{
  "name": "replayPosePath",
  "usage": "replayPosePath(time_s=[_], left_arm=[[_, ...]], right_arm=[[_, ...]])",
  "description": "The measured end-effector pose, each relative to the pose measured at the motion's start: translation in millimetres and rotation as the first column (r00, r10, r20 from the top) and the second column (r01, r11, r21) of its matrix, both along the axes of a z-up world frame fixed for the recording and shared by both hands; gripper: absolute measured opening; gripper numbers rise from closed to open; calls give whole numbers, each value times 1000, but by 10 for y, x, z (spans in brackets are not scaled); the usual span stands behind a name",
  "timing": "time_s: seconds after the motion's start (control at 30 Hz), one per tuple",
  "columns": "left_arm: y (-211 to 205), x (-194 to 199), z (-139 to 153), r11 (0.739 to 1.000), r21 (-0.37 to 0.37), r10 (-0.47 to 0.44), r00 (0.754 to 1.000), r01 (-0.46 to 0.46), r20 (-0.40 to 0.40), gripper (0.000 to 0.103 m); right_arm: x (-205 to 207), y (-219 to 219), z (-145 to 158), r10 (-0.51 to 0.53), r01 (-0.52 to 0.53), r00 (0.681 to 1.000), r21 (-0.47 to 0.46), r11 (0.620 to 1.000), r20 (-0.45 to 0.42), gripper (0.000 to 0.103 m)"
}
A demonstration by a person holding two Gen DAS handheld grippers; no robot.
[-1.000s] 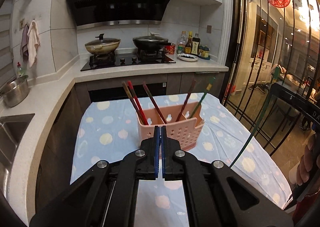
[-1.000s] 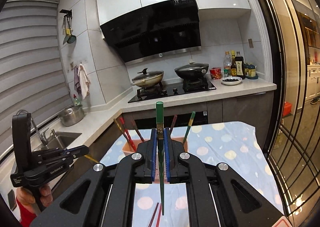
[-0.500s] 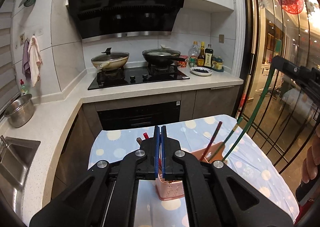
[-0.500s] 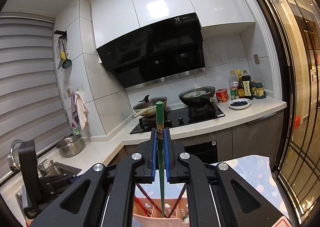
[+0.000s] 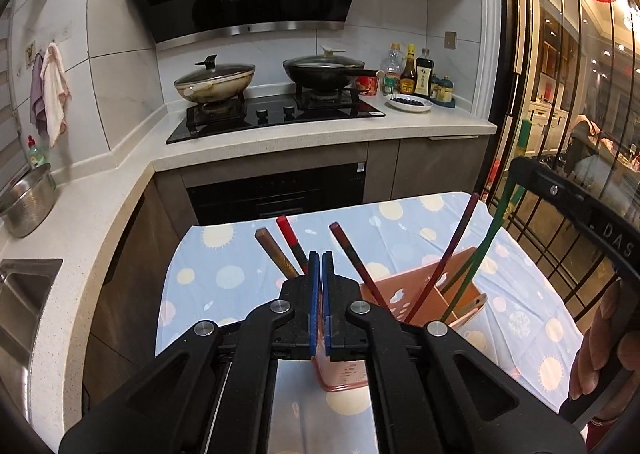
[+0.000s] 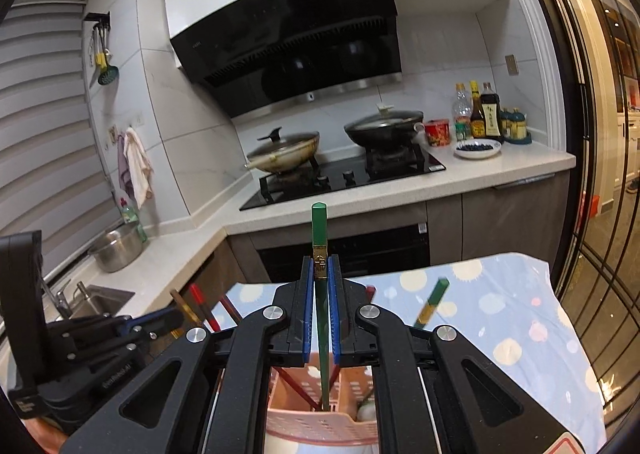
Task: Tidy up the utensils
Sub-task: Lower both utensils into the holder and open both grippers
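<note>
Our right claw (image 6: 319,314) grips a long green chopstick (image 6: 320,282) upright, its tip inside the pink perforated plastic basket (image 6: 320,420) at six o'clock, ready to drop in. Our left claw (image 5: 321,294) is closed on nothing, kept clear

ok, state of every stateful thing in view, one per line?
left gripper: shut, empty
right gripper: shut on green chopstick, tip down in the pink basket
pink basket: upright, holds several chopsticks
cream pan: lid on
black wok: lid on
</note>
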State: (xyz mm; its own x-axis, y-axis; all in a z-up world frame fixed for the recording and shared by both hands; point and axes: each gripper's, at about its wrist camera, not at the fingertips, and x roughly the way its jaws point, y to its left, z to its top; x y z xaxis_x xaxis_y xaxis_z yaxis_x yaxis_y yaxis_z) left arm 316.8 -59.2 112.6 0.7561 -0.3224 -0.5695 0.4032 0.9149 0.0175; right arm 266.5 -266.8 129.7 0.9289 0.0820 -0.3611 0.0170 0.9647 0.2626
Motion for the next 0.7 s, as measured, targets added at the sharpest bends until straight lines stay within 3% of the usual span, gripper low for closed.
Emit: replayPosePath(time_s=[0.1, 0.13, 0.17, 0.23, 0.6, 0.7], left_arm=[[-1, -2, -28, 1000, -4, 12, 1000, -12, -7, 4], [2, -11, -36, 1000, -4, 17, 1000, -17, -8, 12], [5, -27, -42, 1000, -3, 24, 1000, -24, -5, 26], [14, -47, -50, 999, -1, 41, 999, -41, 5, 41], [104, -311, -140, 999, -3, 38, 999, -38, -6, 43], [108, -389, -185, 999, 2, 37, 999, -37, -10, 48]], right_arm=[[-54, -64, -72, -32, 32, 999, 8, 999, -3, 17], [-79, -91, -84, -42, 42, 999, 11, 999, -1, 19], [-111, -119, -92, -49, 49, 999, 20, 999, 2, 23], [-187, -179, -100, -57, 56, 998, 36, 998, 11, 26], [-621, -179, -122, -44, 43, 999, 16, 999, 14, 30], [-722, -128, -183, -37, 37, 999, -2, 999, -3, 31]])
